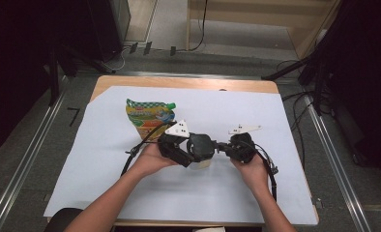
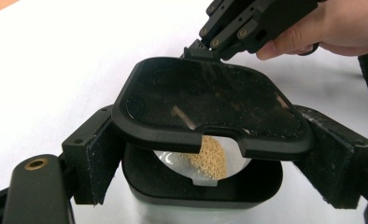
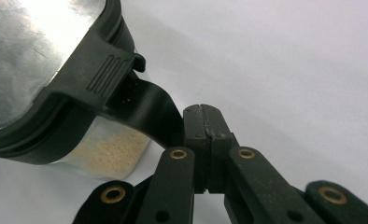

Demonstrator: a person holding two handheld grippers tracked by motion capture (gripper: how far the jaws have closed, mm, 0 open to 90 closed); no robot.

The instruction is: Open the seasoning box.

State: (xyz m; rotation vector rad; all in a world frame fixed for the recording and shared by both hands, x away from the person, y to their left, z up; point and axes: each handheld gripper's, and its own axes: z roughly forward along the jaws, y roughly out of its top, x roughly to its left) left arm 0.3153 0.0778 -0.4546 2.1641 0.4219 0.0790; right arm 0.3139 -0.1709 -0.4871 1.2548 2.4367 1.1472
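Jar [image 2: 201, 196], left tongs [image 1: 179, 147] clamped on its sides; lid [image 2: 210, 107] hinged up toward right tongs [image 3: 204, 140], which pinch its tab.

Container mid-table, pouch behind it

In the high view the container [image 1: 201, 163] stands at frame centre on the sheet [image 1: 275, 193]; the pouch [image 1: 147, 116] lies upper left of it, the lid [image 2: 210, 105] tilted over its grains [image 2: 210, 158].

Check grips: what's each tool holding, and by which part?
Left tool clamps the container by its side walls. Right tool is shut on the lid, by its black tab.
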